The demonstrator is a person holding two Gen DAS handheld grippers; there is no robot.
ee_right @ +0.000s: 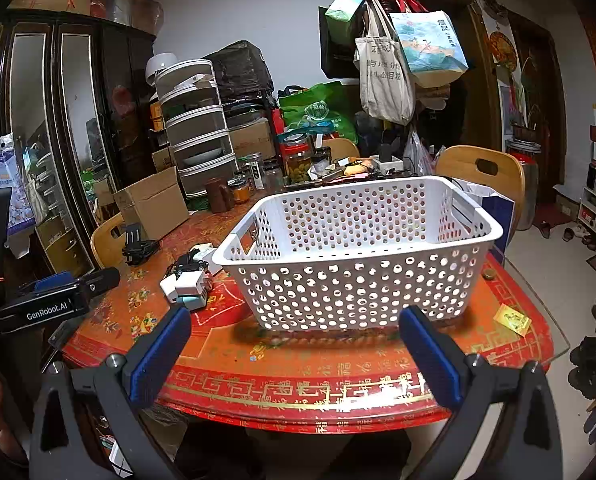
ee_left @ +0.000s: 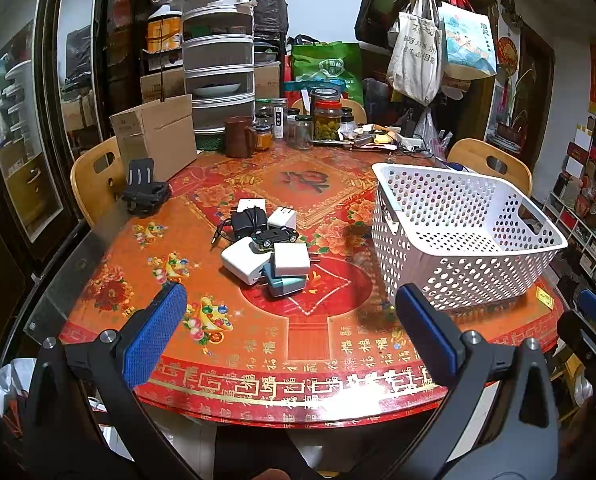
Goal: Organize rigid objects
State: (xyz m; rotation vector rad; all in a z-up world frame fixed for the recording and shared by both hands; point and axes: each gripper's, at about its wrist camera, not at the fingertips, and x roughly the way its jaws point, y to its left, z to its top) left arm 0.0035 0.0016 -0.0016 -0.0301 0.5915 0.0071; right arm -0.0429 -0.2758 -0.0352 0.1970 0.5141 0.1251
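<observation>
A pile of chargers (ee_left: pixel 265 256) lies mid-table: several white adapters, a teal one (ee_left: pixel 285 285), a black adapter with cord (ee_left: pixel 247 219) and a small black toy car (ee_left: pixel 273 238) on top. The same pile of chargers (ee_right: pixel 189 280) shows left of the basket in the right wrist view. An empty white perforated basket (ee_left: pixel 458 236) (ee_right: pixel 354 256) stands to the right. My left gripper (ee_left: pixel 291 308) hovers open above the near table edge, short of the pile. My right gripper (ee_right: pixel 295 328) is open in front of the basket, holding nothing.
The round table (ee_left: pixel 318 360) has a red patterned cloth under glass. A black clamp-like holder (ee_left: pixel 143 190), a cardboard box (ee_left: pixel 153 136), jars (ee_left: pixel 326 118) and stacked food covers (ee_left: pixel 217 60) crowd the far side. Wooden chairs (ee_left: pixel 494 166) ring it. A small yellow card (ee_right: pixel 512 319) lies near the right edge.
</observation>
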